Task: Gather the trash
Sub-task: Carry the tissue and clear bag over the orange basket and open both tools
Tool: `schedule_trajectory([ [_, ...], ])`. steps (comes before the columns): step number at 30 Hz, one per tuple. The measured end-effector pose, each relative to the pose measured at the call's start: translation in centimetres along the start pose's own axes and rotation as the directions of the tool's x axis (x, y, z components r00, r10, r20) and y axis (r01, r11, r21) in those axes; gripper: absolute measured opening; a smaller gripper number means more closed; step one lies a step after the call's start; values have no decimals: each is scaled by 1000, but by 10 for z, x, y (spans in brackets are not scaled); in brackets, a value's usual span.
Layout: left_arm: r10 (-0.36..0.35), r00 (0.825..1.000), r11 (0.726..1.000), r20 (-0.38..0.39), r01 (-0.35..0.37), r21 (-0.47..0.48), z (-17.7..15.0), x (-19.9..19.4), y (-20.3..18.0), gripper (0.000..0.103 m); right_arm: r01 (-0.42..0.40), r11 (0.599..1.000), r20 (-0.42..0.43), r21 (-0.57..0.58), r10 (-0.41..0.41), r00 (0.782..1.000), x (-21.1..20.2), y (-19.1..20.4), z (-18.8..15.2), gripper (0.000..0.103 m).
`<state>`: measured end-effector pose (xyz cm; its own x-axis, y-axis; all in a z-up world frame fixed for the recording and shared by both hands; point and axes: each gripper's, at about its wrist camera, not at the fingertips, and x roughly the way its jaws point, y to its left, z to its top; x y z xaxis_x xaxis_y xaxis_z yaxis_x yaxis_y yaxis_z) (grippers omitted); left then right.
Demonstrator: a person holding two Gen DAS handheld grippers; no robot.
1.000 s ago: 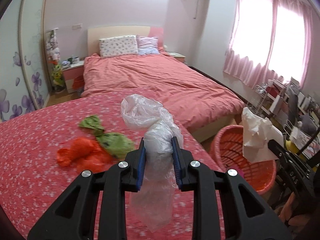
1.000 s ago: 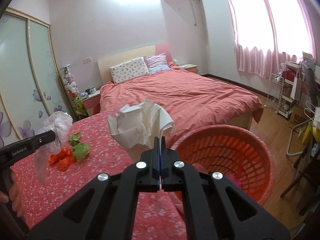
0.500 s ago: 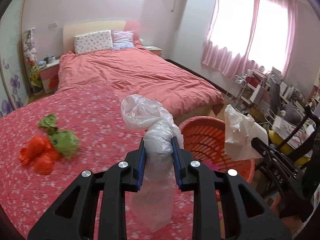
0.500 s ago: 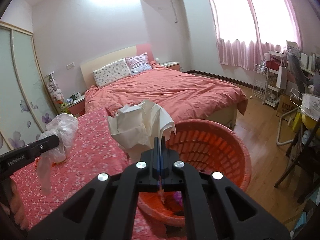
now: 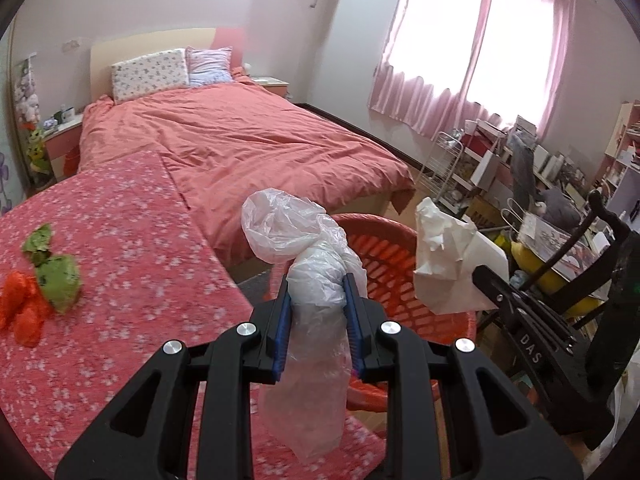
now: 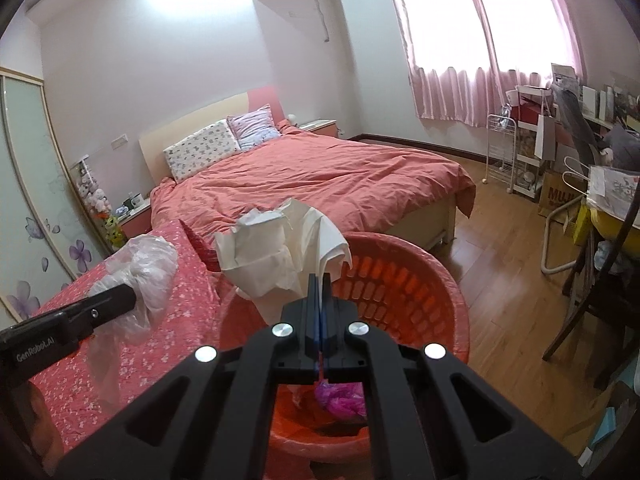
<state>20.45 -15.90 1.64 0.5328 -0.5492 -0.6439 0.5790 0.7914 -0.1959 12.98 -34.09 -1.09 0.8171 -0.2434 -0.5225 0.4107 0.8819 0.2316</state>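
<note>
The left gripper [image 5: 316, 280] pinches a clear plastic bag [image 5: 296, 236] above the near rim of the red basket [image 5: 384, 280]. At two o'clock, the right gripper [image 6: 319, 280] clamps crumpled white paper [image 6: 276, 260] over the basket. At nine o'clock, green and orange scraps [image 5: 44, 280] lie on the floral cloth [image 5: 132, 264].

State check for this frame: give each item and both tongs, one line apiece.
Left tongs: shut on clear bag.
Clear bag: crumpled, held beside the basket.
Right tongs: shut on white paper.
White paper: crumpled, held over the basket.
Basket: upright, some trash inside.
Green wad: lying on the bedspread.
Orange wad: lying beside the green one.
</note>
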Motion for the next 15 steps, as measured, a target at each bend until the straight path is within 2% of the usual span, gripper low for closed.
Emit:
schedule_trajectory([
  [11, -76, 996, 997, -38, 76, 7, -2, 28, -26, 26, 29, 999, -12, 45, -28, 1000, 13, -27, -2, 3],
  [13, -81, 996, 997, -47, 81, 0, -4, 32, -27, 27, 26, 998, -18, 54, -25, 1000, 17, -34, -2, 7],
  [15, -79, 995, 997, -59, 79, -5, -6, 37, -26, 35, 23, 997, -26, 70, -21, 999, 22, -38, -2, 8],
])
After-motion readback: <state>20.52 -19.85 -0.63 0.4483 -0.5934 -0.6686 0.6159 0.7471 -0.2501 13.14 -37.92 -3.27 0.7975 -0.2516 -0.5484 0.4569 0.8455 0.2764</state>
